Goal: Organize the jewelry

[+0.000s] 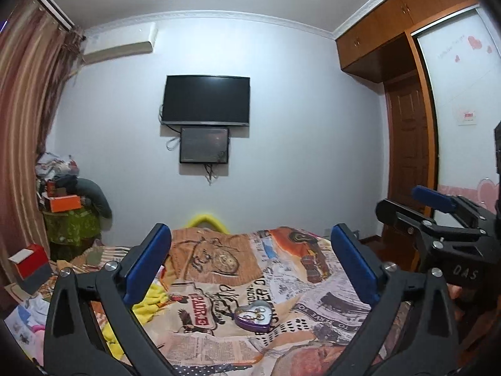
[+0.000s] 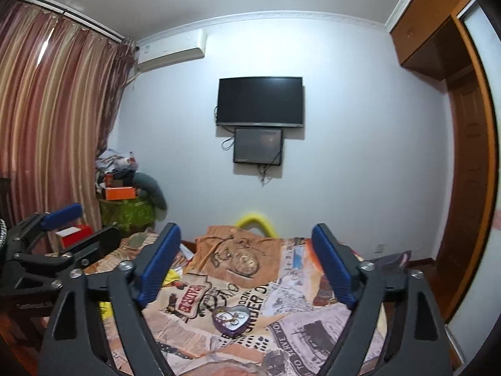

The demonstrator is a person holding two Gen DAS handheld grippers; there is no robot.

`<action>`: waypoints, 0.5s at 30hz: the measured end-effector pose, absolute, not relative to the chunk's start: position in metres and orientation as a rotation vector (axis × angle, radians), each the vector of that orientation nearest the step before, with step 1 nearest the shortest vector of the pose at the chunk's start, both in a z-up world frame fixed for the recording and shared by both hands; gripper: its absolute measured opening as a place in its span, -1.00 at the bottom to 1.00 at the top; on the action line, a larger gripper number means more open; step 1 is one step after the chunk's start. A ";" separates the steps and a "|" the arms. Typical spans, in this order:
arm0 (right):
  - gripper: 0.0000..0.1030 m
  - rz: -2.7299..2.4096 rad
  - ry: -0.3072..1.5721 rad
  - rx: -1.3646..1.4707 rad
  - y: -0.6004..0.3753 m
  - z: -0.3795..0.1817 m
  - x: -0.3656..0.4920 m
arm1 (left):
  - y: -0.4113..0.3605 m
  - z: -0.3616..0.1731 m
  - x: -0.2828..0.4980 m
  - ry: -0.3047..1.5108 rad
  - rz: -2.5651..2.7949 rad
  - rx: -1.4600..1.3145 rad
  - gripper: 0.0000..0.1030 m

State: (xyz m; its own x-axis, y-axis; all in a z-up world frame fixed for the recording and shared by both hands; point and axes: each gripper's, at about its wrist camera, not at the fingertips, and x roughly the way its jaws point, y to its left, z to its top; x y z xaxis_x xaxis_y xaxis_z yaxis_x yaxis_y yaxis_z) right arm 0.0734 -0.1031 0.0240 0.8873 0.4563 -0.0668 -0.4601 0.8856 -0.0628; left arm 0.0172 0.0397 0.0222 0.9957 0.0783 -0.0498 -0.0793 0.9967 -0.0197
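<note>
A purple heart-shaped tin (image 1: 254, 315) lies open on the patterned bedspread (image 1: 297, 282), with gold and silver jewelry inside. It also shows in the right wrist view (image 2: 231, 319). My left gripper (image 1: 252, 235) is open and empty, held above the bed with the tin below and between its blue fingers. My right gripper (image 2: 247, 235) is open and empty too, above the same spot. The right gripper shows at the right edge of the left wrist view (image 1: 438, 210), and the left gripper shows at the left edge of the right wrist view (image 2: 62, 225).
A TV (image 1: 205, 100) and a smaller screen hang on the far wall. A cluttered pile with orange boxes (image 1: 64, 202) stands at the left by the curtain. A red-and-white box (image 1: 29, 258) sits at the bed's left. A wooden wardrobe (image 1: 407, 144) is at the right.
</note>
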 end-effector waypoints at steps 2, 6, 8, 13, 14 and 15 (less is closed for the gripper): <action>0.88 0.449 0.037 -0.081 -0.102 0.024 0.071 | 0.040 0.020 0.016 0.049 0.080 -0.028 0.99; 0.97 0.410 0.017 -0.081 -0.101 0.024 0.067 | 0.041 0.019 0.012 0.055 0.087 -0.045 0.99; 0.97 0.410 0.019 -0.077 -0.107 0.023 0.064 | 0.041 0.017 0.011 0.059 0.095 -0.048 0.99; 0.97 0.414 0.037 -0.061 -0.116 0.020 0.061 | 0.041 0.015 0.011 0.068 0.101 -0.049 0.99; 0.97 0.415 0.040 -0.059 -0.117 0.020 0.060 | 0.042 0.014 0.011 0.069 0.105 -0.047 0.99; 0.97 0.417 0.044 -0.056 -0.118 0.019 0.060 | 0.042 0.013 0.011 0.071 0.109 -0.046 0.99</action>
